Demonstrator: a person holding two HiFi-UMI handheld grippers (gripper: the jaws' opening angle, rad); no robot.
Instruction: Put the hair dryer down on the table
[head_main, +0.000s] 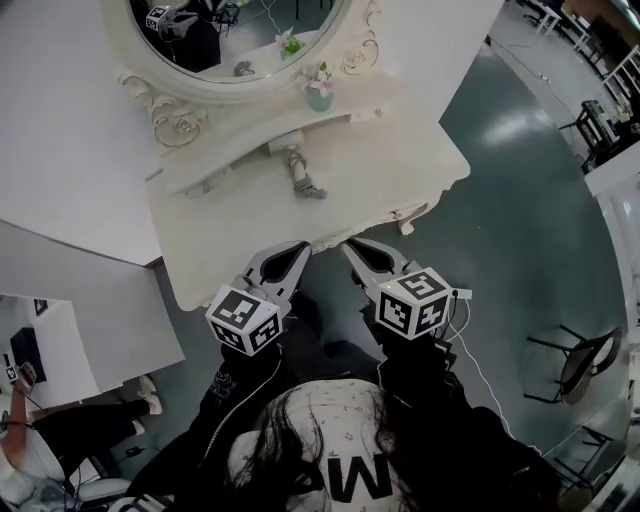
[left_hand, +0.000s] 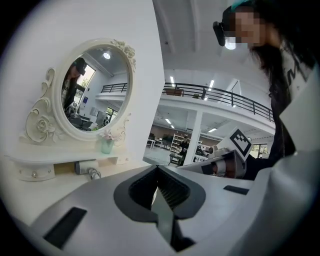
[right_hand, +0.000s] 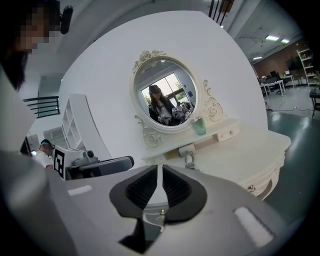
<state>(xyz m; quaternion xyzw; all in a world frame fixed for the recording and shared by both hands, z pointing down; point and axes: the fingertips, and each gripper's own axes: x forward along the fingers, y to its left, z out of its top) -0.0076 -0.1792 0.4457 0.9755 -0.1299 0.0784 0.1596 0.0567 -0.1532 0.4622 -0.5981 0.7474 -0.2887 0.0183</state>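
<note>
The hair dryer (head_main: 303, 175) lay on the table (head_main: 420, 160), at its far side below the mirror (head_main: 150, 75). Left gripper (head_main: 299, 246) and right gripper (head_main: 350, 244) hung at the near edge. Left jaws were closed and right jaws stood a thin slit apart, both empty.

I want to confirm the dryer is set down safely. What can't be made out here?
- Hair dryer: too small in all three views to tell cord, plug or switch.
- Mirror: top cut off by the head view's upper edge.
- Table: middle of its front edge hidden in the head view by the left gripper and right gripper.
- Vase: flowers too small to identify.
</note>
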